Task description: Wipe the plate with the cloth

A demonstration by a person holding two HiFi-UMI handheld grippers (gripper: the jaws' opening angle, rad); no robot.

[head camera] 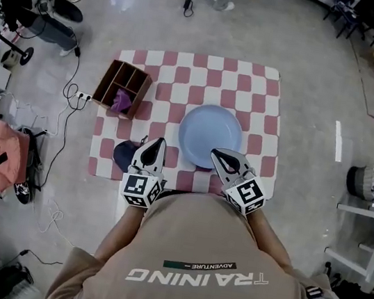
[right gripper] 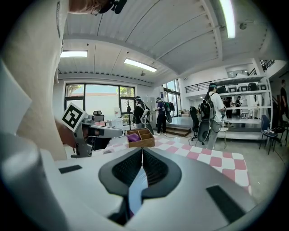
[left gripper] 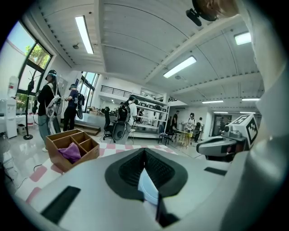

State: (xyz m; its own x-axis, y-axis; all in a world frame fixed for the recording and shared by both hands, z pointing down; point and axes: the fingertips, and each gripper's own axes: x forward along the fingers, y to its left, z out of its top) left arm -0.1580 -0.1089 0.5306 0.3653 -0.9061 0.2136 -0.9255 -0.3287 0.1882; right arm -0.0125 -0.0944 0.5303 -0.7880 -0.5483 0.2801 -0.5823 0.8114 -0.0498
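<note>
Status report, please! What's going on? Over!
Left gripper, right gripper: shut, empty, near plate. Purple cloth in box, untouched. Nothing in the way.

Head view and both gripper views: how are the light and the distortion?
Head view: even light, the blue plate sharp, the floor curved near the borders. Left gripper view: round dark border, ceiling lamp overexposed. Right gripper view: same border, window washed out.
</note>
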